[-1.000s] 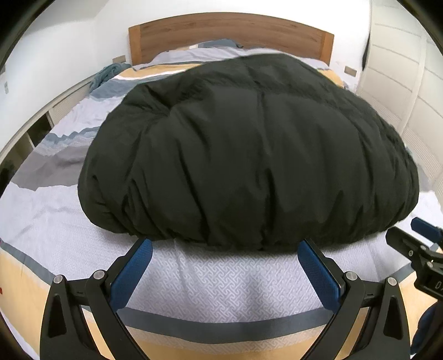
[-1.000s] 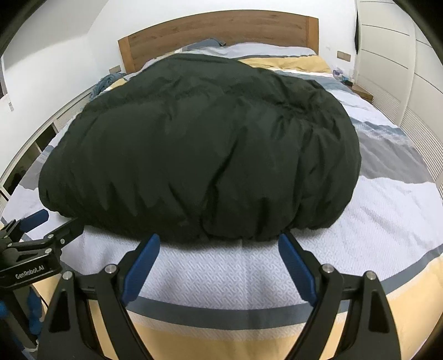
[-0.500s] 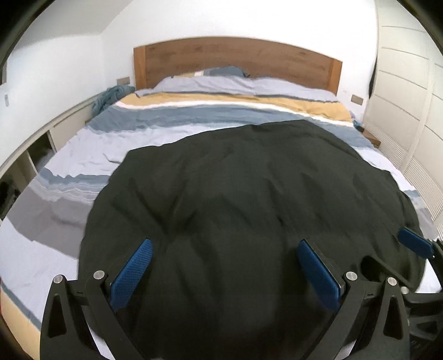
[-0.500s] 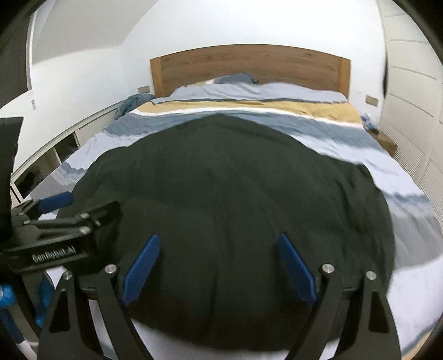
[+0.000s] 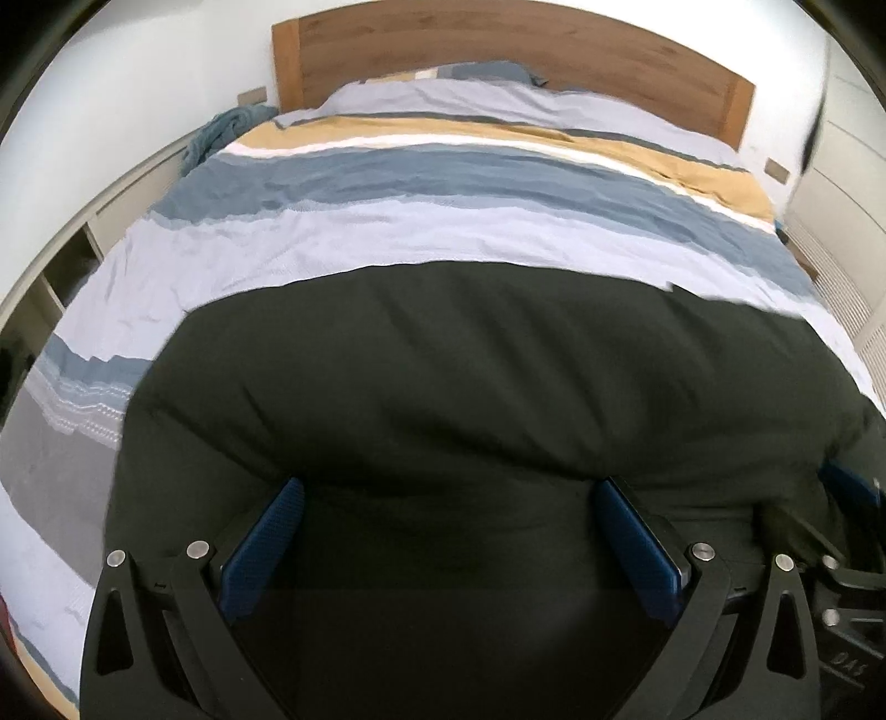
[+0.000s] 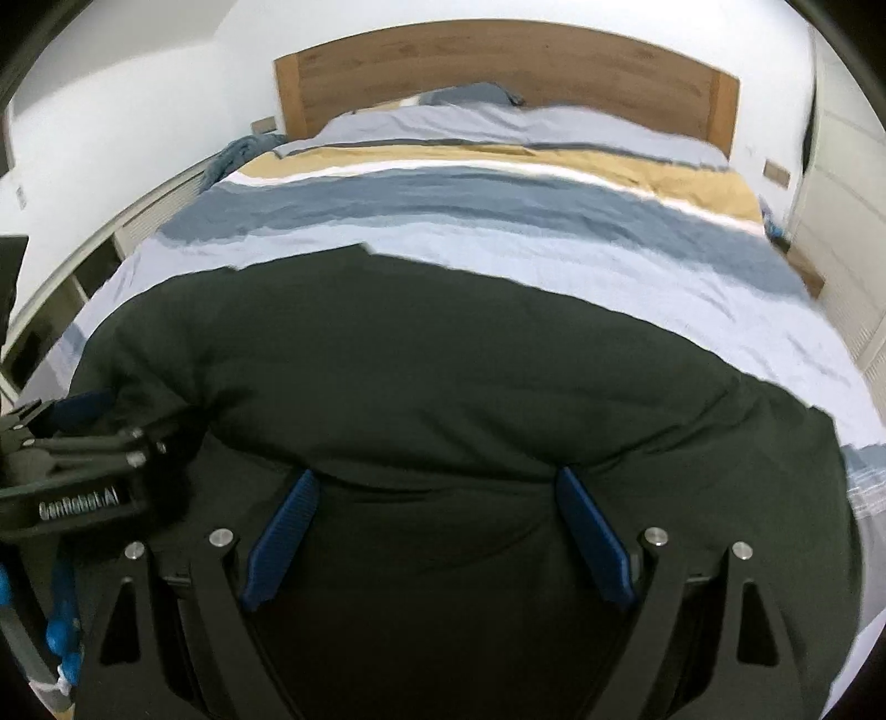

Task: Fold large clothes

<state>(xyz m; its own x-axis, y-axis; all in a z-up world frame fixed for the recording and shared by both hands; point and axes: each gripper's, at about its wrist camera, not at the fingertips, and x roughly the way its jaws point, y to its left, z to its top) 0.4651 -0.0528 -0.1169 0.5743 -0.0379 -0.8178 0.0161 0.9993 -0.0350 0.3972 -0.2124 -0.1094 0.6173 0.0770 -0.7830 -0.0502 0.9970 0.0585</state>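
Home bedroom. Large bed (image 5: pixel 387 232) with striped blue, grey, yellow cover; wooden headboard (image 5: pixel 554 50) against white wall (image 5: pixel 138 83); pillows (image 6: pixel 498 119) at head; pale cupboard doors (image 6: pixel 847 183) right; low open shelves (image 5: pixel 66 266) left.

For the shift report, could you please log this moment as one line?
left gripper: open | right gripper: open | both over dark puffy coat | on bed

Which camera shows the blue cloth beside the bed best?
Left wrist: the blue cloth shows larger, bunched at the bed's far left corner. Right wrist shows the same cloth smaller and blurrier.
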